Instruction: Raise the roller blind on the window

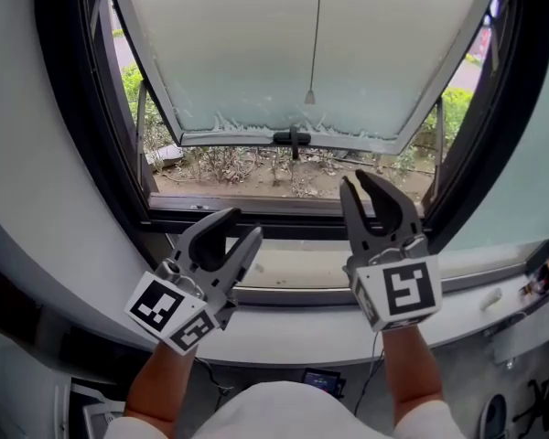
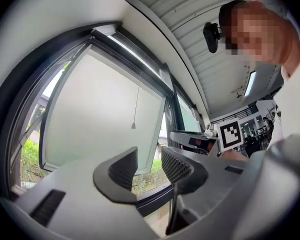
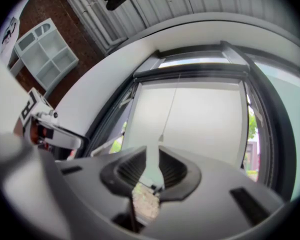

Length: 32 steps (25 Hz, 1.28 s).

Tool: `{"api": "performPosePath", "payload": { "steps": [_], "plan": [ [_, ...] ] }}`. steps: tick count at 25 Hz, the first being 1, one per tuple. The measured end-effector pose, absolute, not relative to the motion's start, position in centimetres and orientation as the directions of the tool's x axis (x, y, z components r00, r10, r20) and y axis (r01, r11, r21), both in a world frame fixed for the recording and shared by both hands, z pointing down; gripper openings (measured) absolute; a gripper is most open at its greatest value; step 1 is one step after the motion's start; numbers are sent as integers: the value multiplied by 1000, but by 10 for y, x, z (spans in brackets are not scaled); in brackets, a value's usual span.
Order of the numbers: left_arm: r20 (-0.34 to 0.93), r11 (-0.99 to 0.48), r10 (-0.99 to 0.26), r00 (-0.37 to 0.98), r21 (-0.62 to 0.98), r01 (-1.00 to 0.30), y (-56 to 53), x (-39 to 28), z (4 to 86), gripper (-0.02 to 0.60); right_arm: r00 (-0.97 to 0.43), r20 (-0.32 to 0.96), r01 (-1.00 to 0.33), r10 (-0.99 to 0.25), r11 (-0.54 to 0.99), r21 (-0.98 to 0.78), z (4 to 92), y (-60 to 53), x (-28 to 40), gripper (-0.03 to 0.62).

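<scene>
Fabric of the roller blind (image 1: 256,44) covers most of the window (image 1: 73,126). Its bottom bar (image 1: 229,139) hangs short of the lower frame, and the strip left open below it shows bare ground and plants (image 1: 256,167). A thin cord (image 1: 317,16) hangs down the middle of the blind and ends in a small bell-shaped pull (image 1: 309,97), a little above the bottom bar. A dark handle (image 1: 293,139) sits on the bar just below that pull.

Both grippers are held up in front of the window sill (image 1: 293,273), pointing toward the glass. The left gripper (image 1: 244,224) is lower and to the left, over the sill. Its jaws stand wide apart with nothing between them, and only the window shows through the gap. The right gripper (image 1: 355,179) reaches higher, with its tips in front of the open strip under the bar. Its jaws are close together, leaving a narrow slit, and the pads press on nothing. In the right gripper view the pull hangs just above the slit, beyond the jaws and not inside them.
</scene>
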<state>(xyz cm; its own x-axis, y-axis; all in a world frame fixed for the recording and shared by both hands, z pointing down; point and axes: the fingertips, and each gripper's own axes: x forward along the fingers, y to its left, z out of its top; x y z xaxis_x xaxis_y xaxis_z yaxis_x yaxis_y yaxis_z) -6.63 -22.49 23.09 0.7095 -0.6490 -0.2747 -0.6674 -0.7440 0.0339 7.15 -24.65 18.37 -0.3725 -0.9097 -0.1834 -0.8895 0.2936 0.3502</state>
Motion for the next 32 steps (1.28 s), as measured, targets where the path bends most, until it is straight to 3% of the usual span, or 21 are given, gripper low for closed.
{"api": "performPosePath", "payload": {
  "steps": [32],
  "plan": [
    [-167,-716,-697,697,185,-673,-196,-84,313,94,-396,-62,-903,-916,377,203,288,-209,89,58]
  ]
}}
